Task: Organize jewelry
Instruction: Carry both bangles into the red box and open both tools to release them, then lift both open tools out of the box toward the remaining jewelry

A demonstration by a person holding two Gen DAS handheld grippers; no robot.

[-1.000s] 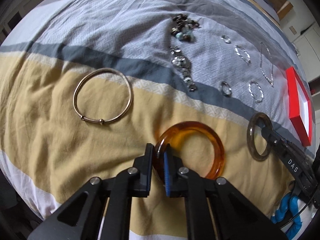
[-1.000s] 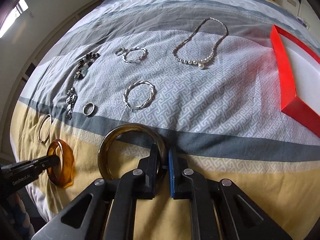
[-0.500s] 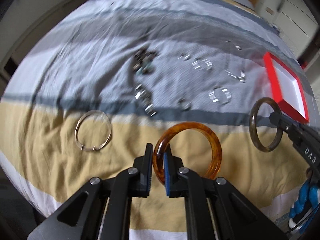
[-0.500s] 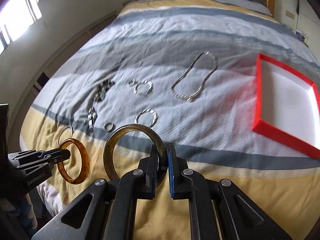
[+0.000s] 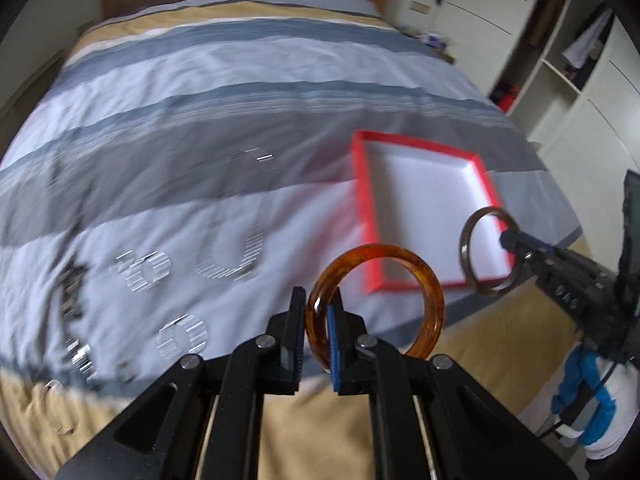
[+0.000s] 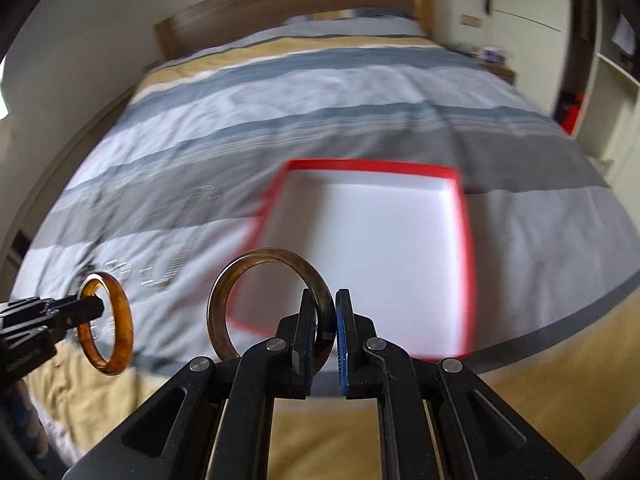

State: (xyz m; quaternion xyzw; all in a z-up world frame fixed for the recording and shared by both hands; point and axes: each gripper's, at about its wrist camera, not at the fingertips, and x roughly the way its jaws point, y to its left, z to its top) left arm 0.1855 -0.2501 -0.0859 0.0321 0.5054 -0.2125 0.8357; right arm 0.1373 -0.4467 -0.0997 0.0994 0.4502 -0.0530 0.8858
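Observation:
My left gripper [image 5: 317, 312] is shut on an amber bangle [image 5: 430, 284], held in the air above the bed. My right gripper [image 6: 325, 312] is shut on a darker brown bangle [image 6: 240, 272], also lifted. Each view shows the other hand's load: the brown bangle [image 5: 466, 240] at the right of the left wrist view, the amber bangle [image 6: 120, 320] at the left of the right wrist view. A red-rimmed box [image 6: 466, 240] with a white inside lies open on the striped duvet, just beyond the right gripper. The box [image 5: 362, 208] is right of centre in the left wrist view.
Several silver bracelets, rings and a necklace [image 5: 228, 260] lie blurred on the pale stripe left of the box. A thin gold bangle [image 5: 60, 408] sits near the bed's near edge. A wooden headboard [image 6: 288, 8] stands at the far end, white wardrobes [image 5: 560, 40] to the right.
Both grippers have risen off the duvet with their bangles and swung right toward the red box, which now fills far more of both views. The loose jewellery has slid to the left.

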